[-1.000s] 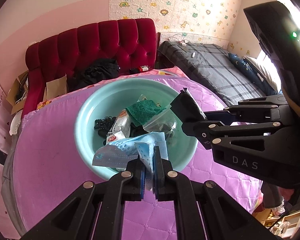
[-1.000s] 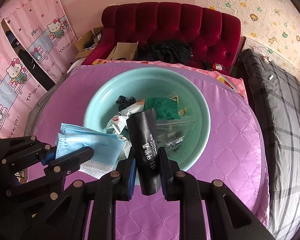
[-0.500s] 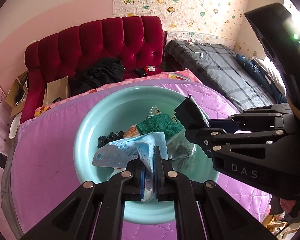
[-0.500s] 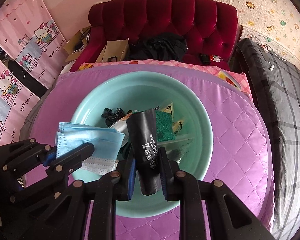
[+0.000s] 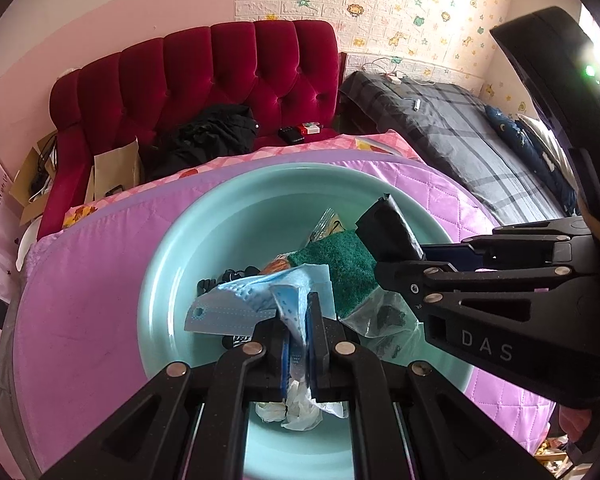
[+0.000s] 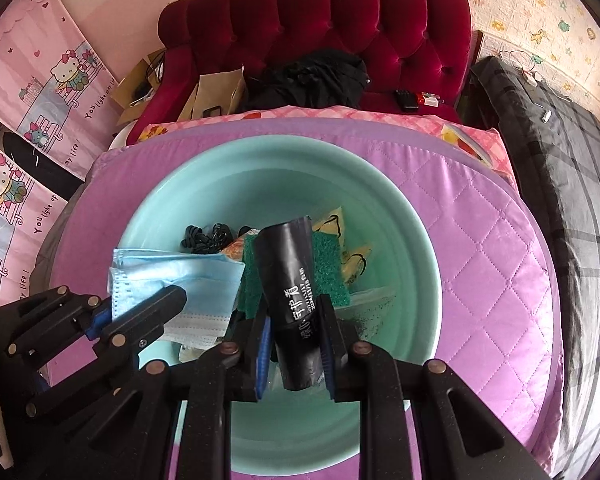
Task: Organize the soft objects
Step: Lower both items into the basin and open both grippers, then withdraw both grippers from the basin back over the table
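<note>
My left gripper (image 5: 298,320) is shut on a light blue face mask (image 5: 252,300) and holds it over a teal basin (image 5: 168,280). My right gripper (image 6: 294,320) is shut on a black roll of bags with white print (image 6: 290,280), also over the basin (image 6: 400,220). The left gripper (image 6: 140,308) with the mask (image 6: 172,280) shows at the left of the right wrist view. The right gripper (image 5: 400,264) with the roll (image 5: 388,228) shows at the right of the left wrist view. In the basin lie a green scouring pad (image 5: 336,260), black hair ties (image 6: 206,236), clear packets and white tissue.
The basin sits on a round table with a purple quilted cover (image 6: 480,240). Behind it stands a red tufted sofa (image 6: 320,28) with black clothing and cardboard. A bed with a grey plaid cover (image 6: 560,168) is at the right. Pink Hello Kitty curtains (image 6: 32,120) hang at the left.
Both grippers have moved forward and lower over the basin, each still holding its object. The basin now fills more of both views.
</note>
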The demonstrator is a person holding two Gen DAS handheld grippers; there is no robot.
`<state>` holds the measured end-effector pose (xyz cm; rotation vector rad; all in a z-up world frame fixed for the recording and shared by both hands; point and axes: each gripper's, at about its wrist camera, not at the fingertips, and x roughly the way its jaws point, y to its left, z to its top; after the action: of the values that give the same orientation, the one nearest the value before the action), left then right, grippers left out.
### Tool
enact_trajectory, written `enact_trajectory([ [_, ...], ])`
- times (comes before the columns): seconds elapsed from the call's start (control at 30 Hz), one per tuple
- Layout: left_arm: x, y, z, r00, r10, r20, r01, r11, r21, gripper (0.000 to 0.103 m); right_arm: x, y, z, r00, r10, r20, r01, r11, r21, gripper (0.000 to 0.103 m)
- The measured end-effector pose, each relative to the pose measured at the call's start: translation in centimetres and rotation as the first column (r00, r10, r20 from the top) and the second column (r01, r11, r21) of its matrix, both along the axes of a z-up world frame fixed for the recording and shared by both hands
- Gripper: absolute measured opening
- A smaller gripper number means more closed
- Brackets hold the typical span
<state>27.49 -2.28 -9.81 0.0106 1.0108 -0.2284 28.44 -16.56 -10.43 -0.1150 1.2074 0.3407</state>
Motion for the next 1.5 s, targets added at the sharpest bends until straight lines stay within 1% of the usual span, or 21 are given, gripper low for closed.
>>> enact_trajectory([
  [0.17, 0.0, -0.2, -0.2, 1.0, -0.007, 0.003, 0.007, 1.0, 0.017, 0.007, 0.2, 0.2, 0.1, 1.0, -0.005, -0.006, 0.005, 1.0, 0.017, 0.026],
  [0.23, -0.1, -0.3, -0.2, 1.0, -0.012, 0.0, 0.012, 1.0, 0.021, 0.008, 0.1, 0.3, 0.3, 1.0, -0.008, -0.006, 0.008, 1.0, 0.021, 0.029],
  [0.27, -0.2, -0.4, -0.2, 1.0, -0.012, 0.0, 0.012, 1.0, 0.028, 0.014, 0.0, 0.4, 0.3, 1.0, -0.009, -0.003, 0.009, 1.0, 0.018, 0.032],
  [0.3, -0.3, -0.5, -0.1, 1.0, -0.012, 0.003, 0.011, 0.999, 0.043, 0.028, 0.0, 0.4, 0.4, 1.0, -0.011, -0.003, 0.011, 1.0, 0.02, 0.04],
  [0.33, -0.5, -0.6, -0.2, 1.0, -0.007, 0.006, 0.007, 0.998, 0.06, 0.04, -0.1, 0.3, 0.4, 1.0, -0.016, -0.004, 0.016, 1.0, 0.022, 0.046],
  [0.37, -0.5, -0.5, -0.2, 1.0, -0.001, 0.005, 0.0, 0.998, 0.07, 0.062, -0.2, 0.3, 0.6, 1.0, -0.023, 0.0, 0.023, 0.999, 0.022, 0.055],
  [0.4, -0.6, -0.5, -0.2, 1.0, 0.003, 0.0, -0.003, 0.998, 0.067, 0.074, -0.3, 0.2, 0.7, 1.0, -0.03, 0.003, 0.03, 0.999, 0.019, 0.06],
  [0.43, -0.7, -0.4, -0.2, 1.0, 0.01, -0.002, -0.01, 0.998, 0.062, 0.078, -0.4, 0.1, 0.8, 0.999, -0.035, 0.006, 0.034, 0.999, 0.016, 0.063],
  [0.47, -0.8, -0.2, -0.2, 1.0, 0.025, 0.0, -0.025, 0.997, 0.067, 0.087, -0.5, 0.0, 0.8, 0.999, -0.04, 0.007, 0.04, 0.999, 0.013, 0.071],
  [0.5, -1.0, -0.1, -0.3, 0.999, 0.04, 0.004, -0.04, 0.996, 0.074, 0.091, -0.6, -0.1, 0.8, 0.999, -0.046, 0.008, 0.046, 0.999, 0.007, 0.082],
  [0.53, -1.3, 0.0, -0.3, 0.999, 0.05, 0.011, -0.051, 0.996, 0.075, 0.092, -0.7, -0.2, 0.9, 0.999, -0.052, 0.012, 0.052, 0.999, -0.001, 0.088],
  [0.57, -1.5, 0.2, -0.3, 0.998, 0.058, 0.018, -0.06, 0.995, 0.074, 0.097, -0.8, -0.2, 0.9, 0.998, -0.055, 0.015, 0.055, 0.998, -0.011, 0.099],
  [0.6, -1.7, 0.2, -0.4, 0.998, 0.067, 0.02, -0.068, 0.994, 0.08, 0.103, -1.1, -0.3, 0.8, 0.998, -0.053, 0.019, 0.054, 0.998, -0.022, 0.103],
  [0.77, -2.9, 0.4, -0.4, 0.997, 0.076, 0.023, -0.078, 0.992, 0.097, 0.103, -2.5, -0.4, 0.7, 0.998, -0.044, 0.035, 0.046, 0.997, -0.065, 0.103],
  [0.87, -3.7, 0.5, -0.3, 0.997, 0.079, 0.014, -0.08, 0.992, 0.102, 0.103, -3.5, -0.5, 1.0, 0.998, -0.048, 0.03, 0.049, 0.997, -0.053, 0.103],
  [1.07, -5.4, 0.7, 0.7, 0.995, 0.099, 0.023, -0.101, 0.991, 0.091, 0.103, -5.8, -0.7, 2.6, 0.996, -0.048, 0.077, 0.053, 0.996, -0.073, 0.103],
  [1.27, -7.2, 0.9, 2.0, 0.992, 0.119, 0.05, -0.124, 0.986, 0.107, 0.103, -8.1, -0.9, 3.7, 0.994, -0.053, 0.097, 0.06, 0.996, -0.067, 0.103],
  [1.4, -8.2, 1.0, 2.6, 0.989, 0.143, 0.049, -0.147, 0.984, 0.104, 0.103, -9.4, -1.0, 4.2, 0.993, -0.052, 0.109, 0.059, 0.996, -0.061, 0.103],
  [1.5, -9.1, 1.0, 2.8, 0.988, 0.145, 0.047, -0.149, 0.983, 0.104, 0.103, -10.5, -0.9, 4.7, 0.99, -0.048, 0.135, 0.058, 0.996, -0.071, 0.103],
])
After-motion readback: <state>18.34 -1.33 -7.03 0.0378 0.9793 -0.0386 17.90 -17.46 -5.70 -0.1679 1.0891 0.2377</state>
